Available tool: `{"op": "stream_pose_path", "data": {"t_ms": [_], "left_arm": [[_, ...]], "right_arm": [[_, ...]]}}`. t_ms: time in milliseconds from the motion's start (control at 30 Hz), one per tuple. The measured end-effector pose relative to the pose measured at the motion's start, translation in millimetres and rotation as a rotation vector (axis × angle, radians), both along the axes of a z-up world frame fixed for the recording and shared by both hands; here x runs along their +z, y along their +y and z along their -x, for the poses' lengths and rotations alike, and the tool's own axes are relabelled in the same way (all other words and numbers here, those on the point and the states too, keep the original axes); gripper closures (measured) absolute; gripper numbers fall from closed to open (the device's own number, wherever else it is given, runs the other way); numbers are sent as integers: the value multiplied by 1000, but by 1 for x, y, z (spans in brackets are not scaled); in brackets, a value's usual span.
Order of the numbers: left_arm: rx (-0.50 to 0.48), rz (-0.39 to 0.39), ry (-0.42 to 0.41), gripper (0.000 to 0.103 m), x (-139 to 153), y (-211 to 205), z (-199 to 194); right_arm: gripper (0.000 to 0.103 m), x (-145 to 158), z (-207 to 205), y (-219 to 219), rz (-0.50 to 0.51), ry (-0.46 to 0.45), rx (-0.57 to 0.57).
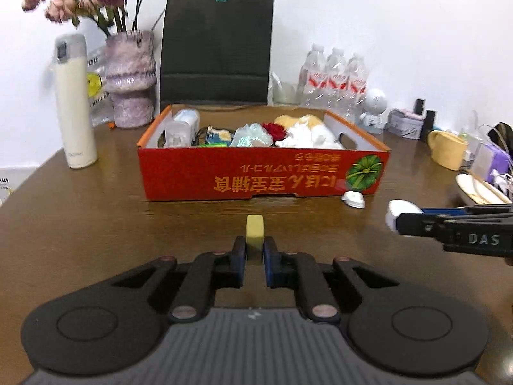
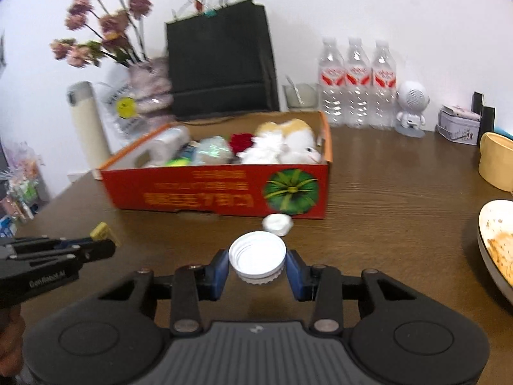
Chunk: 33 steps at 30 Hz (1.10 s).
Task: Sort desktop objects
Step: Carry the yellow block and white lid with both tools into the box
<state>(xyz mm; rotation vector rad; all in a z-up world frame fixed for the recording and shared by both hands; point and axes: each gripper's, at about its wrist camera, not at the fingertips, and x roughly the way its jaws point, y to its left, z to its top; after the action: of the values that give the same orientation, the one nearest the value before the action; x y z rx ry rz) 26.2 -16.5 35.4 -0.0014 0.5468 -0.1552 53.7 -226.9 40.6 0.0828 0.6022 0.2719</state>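
Since both loads are held, the box decides the move.
Left gripper [image 1: 255, 250]: clenched on yellow block [image 1: 255, 235], long axis pointing far.
Right gripper [image 2: 258, 264]: grasping white cap [image 2: 257, 258].
Red box [image 1: 256, 173]: straight ahead, far of both above the bench [image 1: 96, 218]; neither nearer.

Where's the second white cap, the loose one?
The loose white cap lies on the table by the red box, just beyond the right gripper.

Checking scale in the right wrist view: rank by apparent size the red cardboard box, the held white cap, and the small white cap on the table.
1. Red cardboard box
2. Held white cap, enlarged by nearness
3. Small white cap on the table
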Motion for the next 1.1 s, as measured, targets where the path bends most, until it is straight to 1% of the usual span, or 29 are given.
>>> {"op": "stream_pose_path", "data": {"t_ms": [67,133,200,267,367,467,533,633,733,867,967,1100], "left_arm": [[2,-19,-31,91,5,0,18],[9,-1,-28,91,8,0,30],[17,19,-25,91,11,0,41],[23,15,-48,91,14,-2,53],[22,21,-76,91,19,-3,70],[27,40,-72,91,22,-1,81],[25,48,-81,91,25,0,87],[23,50,-106,91,32,0,92],[23,56,-123,91,35,0,91],[31,56,-111,91,33,2,76],[42,60,-115,91,34,6,55],[52,50,-164,91,48,10,11]], "right_arm": [[65,5,19,8,-4,-26,12],[65,9,35,15,-3,-61,17],[65,12,46,15,-29,-73,-12],[65,15,58,15,-66,-82,-31],[65,23,75,18,-46,-127,-39],[65,29,90,19,-52,-164,-43],[65,31,100,20,-36,-193,-47],[65,32,106,23,-25,-199,-53],[65,32,105,25,-32,-198,-52],[65,33,95,29,-26,-202,-42],[65,38,78,31,-19,-212,-38],[65,49,38,30,-36,-219,-24]]}}
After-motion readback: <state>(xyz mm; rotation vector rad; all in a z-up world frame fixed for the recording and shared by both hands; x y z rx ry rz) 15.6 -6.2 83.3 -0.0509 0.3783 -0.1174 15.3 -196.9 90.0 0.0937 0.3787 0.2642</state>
